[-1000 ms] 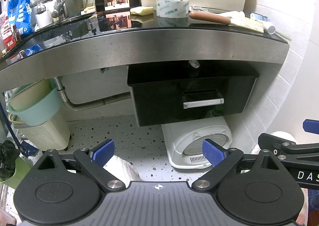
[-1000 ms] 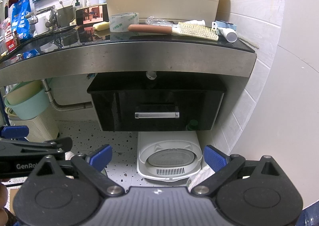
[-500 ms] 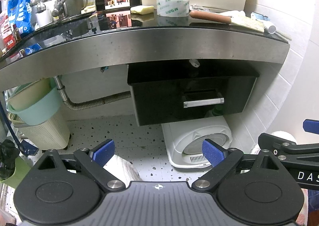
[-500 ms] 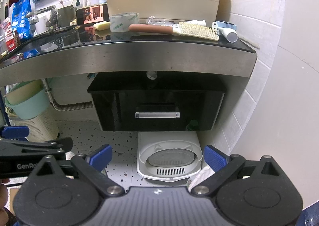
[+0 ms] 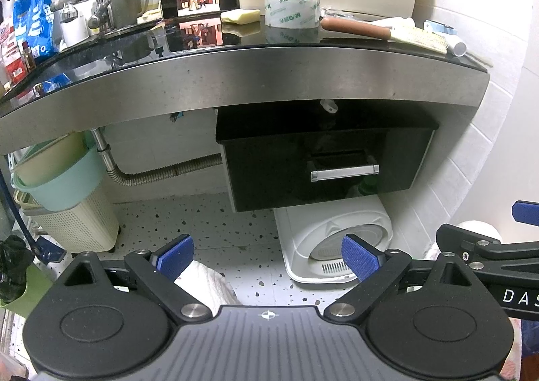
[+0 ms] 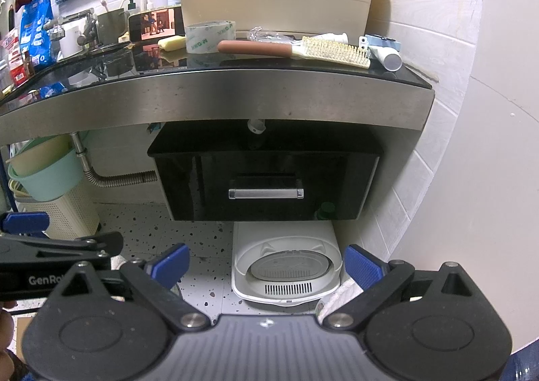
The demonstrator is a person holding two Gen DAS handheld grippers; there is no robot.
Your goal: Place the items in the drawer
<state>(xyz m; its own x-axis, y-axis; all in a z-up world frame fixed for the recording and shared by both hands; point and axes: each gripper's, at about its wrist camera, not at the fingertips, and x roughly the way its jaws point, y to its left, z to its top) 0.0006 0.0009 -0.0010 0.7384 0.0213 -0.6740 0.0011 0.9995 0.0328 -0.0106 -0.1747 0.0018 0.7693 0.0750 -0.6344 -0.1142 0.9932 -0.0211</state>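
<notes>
A black drawer [image 5: 323, 169] [image 6: 266, 184] with a silver bar handle [image 5: 344, 173] [image 6: 265, 193] hangs closed under the steel-edged counter. On the counter lie a tape roll [image 5: 291, 10] [image 6: 210, 36], a brush with a brown handle [image 5: 380, 32] [image 6: 296, 49], a yellow soap bar [image 5: 240, 15] and a white tube [image 6: 385, 56]. My left gripper [image 5: 267, 256] and right gripper [image 6: 267, 263] both hang open and empty, low in front of the drawer and well short of it.
A cream tub [image 6: 276, 0] stands at the back of the counter beside a phone [image 5: 198, 2] and a tap [image 5: 81, 5]. A white litter box [image 6: 286, 270] sits on the floor under the drawer. Mint and cream baskets [image 5: 64, 192] are at left. A tiled wall closes the right.
</notes>
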